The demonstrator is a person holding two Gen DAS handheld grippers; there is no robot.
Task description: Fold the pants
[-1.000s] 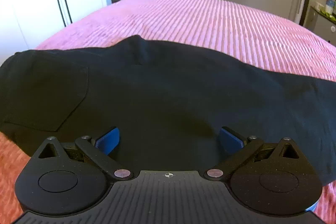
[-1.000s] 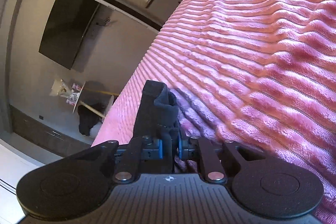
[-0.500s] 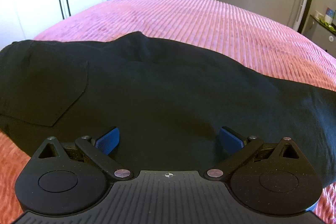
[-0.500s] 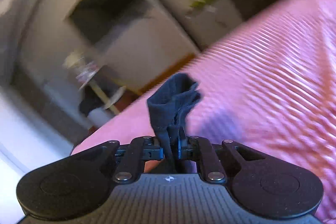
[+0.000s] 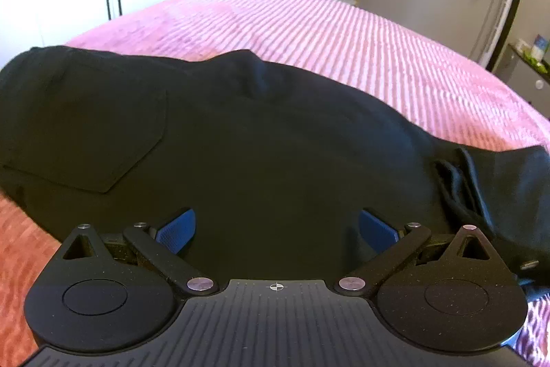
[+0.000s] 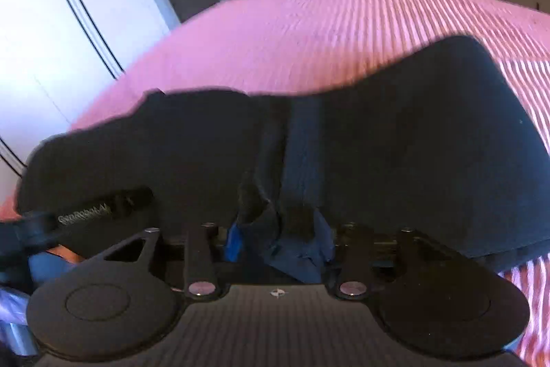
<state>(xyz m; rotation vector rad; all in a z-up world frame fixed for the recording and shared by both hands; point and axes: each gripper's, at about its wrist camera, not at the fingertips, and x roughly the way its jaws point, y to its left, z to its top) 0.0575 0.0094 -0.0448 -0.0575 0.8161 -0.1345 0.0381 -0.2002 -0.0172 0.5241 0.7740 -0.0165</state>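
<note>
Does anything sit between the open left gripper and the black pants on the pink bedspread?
Nothing visible does. The left gripper hangs open directly over the black pants, which lie on the pink ribbed bedspread; only bare fabric shows between its blue pads.

The black cotton pants (image 5: 261,140) lie spread across the near part of the pink ribbed bed (image 5: 343,33), waist end toward the bed's left edge, legs running right. The left gripper (image 5: 275,229) sits over their near edge. At the right, a leg is doubled back over the rest — its bunched end lies inside the right gripper (image 6: 278,229).
</note>
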